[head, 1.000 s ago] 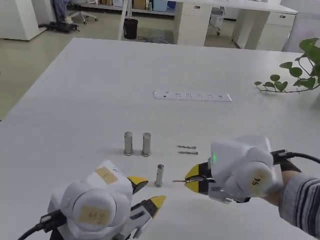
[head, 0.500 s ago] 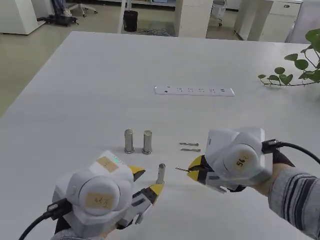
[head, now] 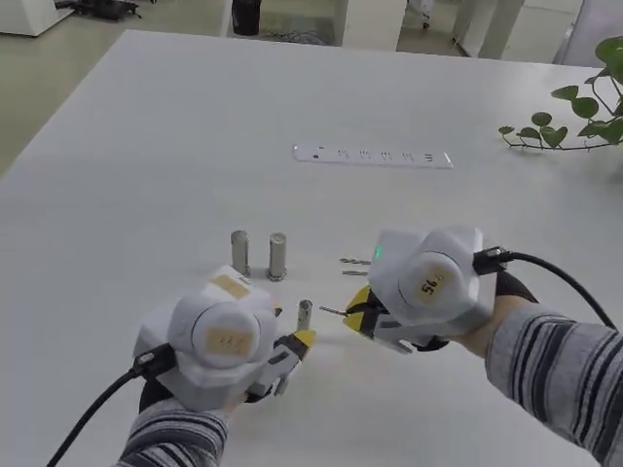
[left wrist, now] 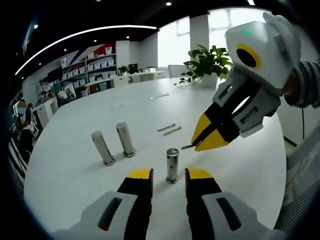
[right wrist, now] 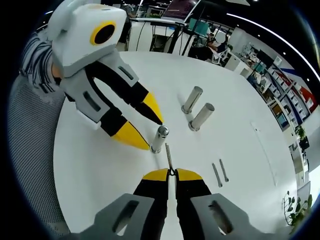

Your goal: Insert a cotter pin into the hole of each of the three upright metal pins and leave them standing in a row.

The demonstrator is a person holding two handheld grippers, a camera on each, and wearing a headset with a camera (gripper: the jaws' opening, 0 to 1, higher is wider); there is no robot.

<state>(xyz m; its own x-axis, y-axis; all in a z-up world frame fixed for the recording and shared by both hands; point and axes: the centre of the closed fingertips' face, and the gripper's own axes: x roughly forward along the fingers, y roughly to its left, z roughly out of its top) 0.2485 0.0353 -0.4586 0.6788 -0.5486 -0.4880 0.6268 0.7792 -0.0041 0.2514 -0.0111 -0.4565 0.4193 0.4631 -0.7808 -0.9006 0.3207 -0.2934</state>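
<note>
Near pin (head: 305,314): we see it upright on the table (head: 146,146), alone, closer to the person than the other two; shiny shaft, rounded top.
Held cotter pin (head: 333,312): approx. level, at 3 o'clock of the near pin in head view; free tip just beside the pin's upper shaft. Touching or not, we cannot tell.
Right gripper (head: 358,313): jaws narrow, pinched on the back end of the held cotter pin; yellow tips point twd 9 o'clock, at the near pin.
Left gripper (head: 290,326): at 7 o'clock of the near pin; jaws parted wider than the pin. In left gripper view we find the pin standing in the gap betw. the two tips; contact w/ either jaw we cannot tell.
Far-left pin (head: 239,252), far-right pin (head: 277,256): both upright, side by side, near each other but apart, at 11 o'clock of the near pin.
Loose cotter pins (head: 355,261): two, flat on the table, parallel, just beside each other, at 1 o'clock of the near pin.
Power strip (head: 373,156): white, flat, at 12 o'clock, well apart from the pins.
Plant (head: 574,122): leafy stems over the table's far right, approx. 2 o'clock.
Striped sleeve (head: 555,370): on the arm behind the right gripper.
</note>
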